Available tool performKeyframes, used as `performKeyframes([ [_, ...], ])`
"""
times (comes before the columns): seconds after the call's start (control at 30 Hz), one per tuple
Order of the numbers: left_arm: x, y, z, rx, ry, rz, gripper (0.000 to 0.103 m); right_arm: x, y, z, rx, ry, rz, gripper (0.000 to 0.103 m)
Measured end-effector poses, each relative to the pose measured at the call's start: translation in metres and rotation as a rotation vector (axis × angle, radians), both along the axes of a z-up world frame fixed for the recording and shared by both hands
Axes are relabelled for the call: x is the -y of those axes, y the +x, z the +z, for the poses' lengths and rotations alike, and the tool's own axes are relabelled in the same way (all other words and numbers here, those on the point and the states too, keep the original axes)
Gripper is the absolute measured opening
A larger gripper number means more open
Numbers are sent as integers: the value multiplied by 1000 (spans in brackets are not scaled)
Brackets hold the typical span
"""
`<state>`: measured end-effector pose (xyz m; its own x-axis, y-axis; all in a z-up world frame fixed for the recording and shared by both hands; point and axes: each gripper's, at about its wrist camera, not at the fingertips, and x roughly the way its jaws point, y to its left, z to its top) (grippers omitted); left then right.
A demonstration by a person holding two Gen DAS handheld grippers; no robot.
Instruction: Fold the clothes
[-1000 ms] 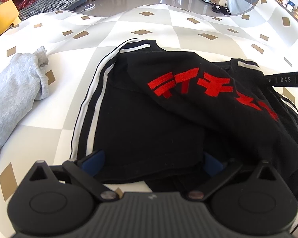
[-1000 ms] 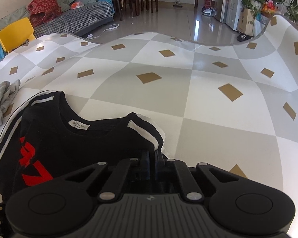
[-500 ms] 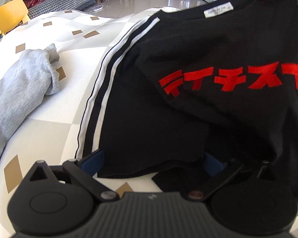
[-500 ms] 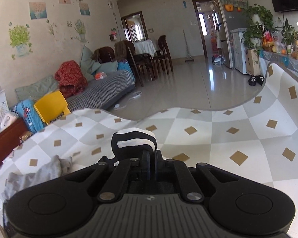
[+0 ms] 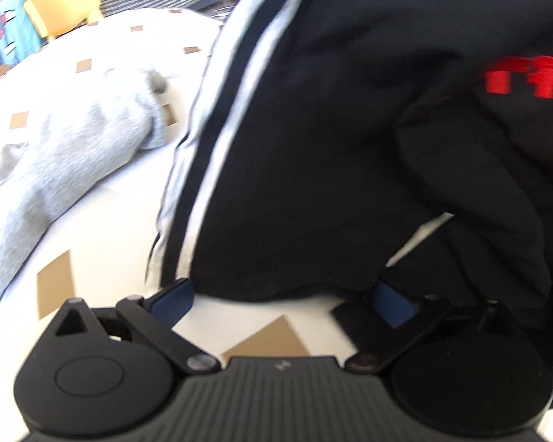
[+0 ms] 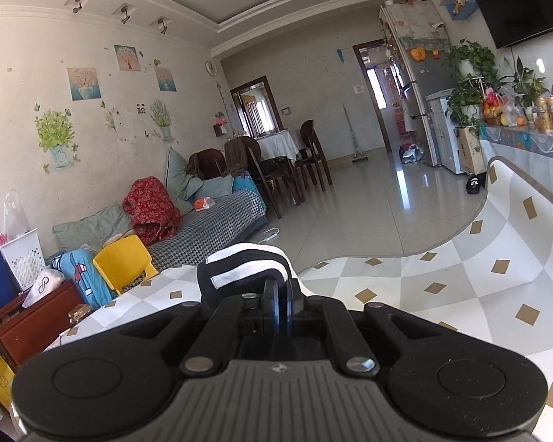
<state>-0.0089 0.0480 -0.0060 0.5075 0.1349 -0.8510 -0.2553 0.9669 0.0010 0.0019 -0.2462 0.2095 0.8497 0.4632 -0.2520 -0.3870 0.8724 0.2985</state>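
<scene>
Left tongs (image 5: 282, 300): spread wide apart, blue pads (image 5: 173, 300) showing, nothing pinched; the lower hem of the black T-shirt (image 5: 313, 147) lies just ahead of and between the tips.
Right tongs (image 6: 281, 294): pressed together, clamped on a striped black-and-white fold of the same T-shirt (image 6: 245, 270), which bunches up just beyond the tips.
Black T-shirt: raised above the table (image 5: 103, 228) on the right tongs' side, draping down toward the left tongs; white stripes run up its left edge, red lettering (image 5: 527, 77) sits far right.
Table: covered in a white and grey checked cloth with tan diamonds, directly under the left tongs.
Grey garment (image 5: 66, 147): lying on the table to the left of the left tongs, apart from the T-shirt.
Yellow chair (image 6: 123, 263): beyond the table's far edge, left of the right tongs.
Sofa (image 6: 210, 221): farther back, behind the chair.
</scene>
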Motion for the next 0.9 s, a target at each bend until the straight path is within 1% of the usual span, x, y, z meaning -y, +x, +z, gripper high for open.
performKeyframes([
  [0.07, -11, -2, 0, 1, -10, 58, 103, 4, -4, 3, 4, 10, -3, 6],
  [0.13, -21, -2, 1, -14, 11, 108, 103, 7, -9, 6, 4, 19, -1, 6],
  [0.2, -31, -4, 2, -13, 8, 160, 103, 7, -13, 6, 4, 21, 3, 6],
  [0.3, -42, -8, 5, 12, -42, 196, 103, 3, -15, 2, -23, -6, -6, 6],
  [0.37, -40, -9, 11, 43, -42, 184, 103, 2, -15, -3, -44, -25, -15, 6],
  [0.47, -34, -10, 20, 93, -39, 147, 103, 5, -17, -9, -47, -39, -22, 6],
  [0.57, -13, -6, 23, 140, -56, 85, 103, 6, -19, -10, -43, -32, -28, 6],
  [0.7, 10, -2, 26, 170, -55, 17, 103, 9, -22, -9, -32, -21, -25, 6],
  [0.8, 20, 10, 24, 186, -20, -20, 103, 10, -25, -10, -33, -13, -23, 6],
  [0.9, 30, 25, 17, 192, 15, -60, 103, 11, -24, -11, -36, -14, -27, 6],
])
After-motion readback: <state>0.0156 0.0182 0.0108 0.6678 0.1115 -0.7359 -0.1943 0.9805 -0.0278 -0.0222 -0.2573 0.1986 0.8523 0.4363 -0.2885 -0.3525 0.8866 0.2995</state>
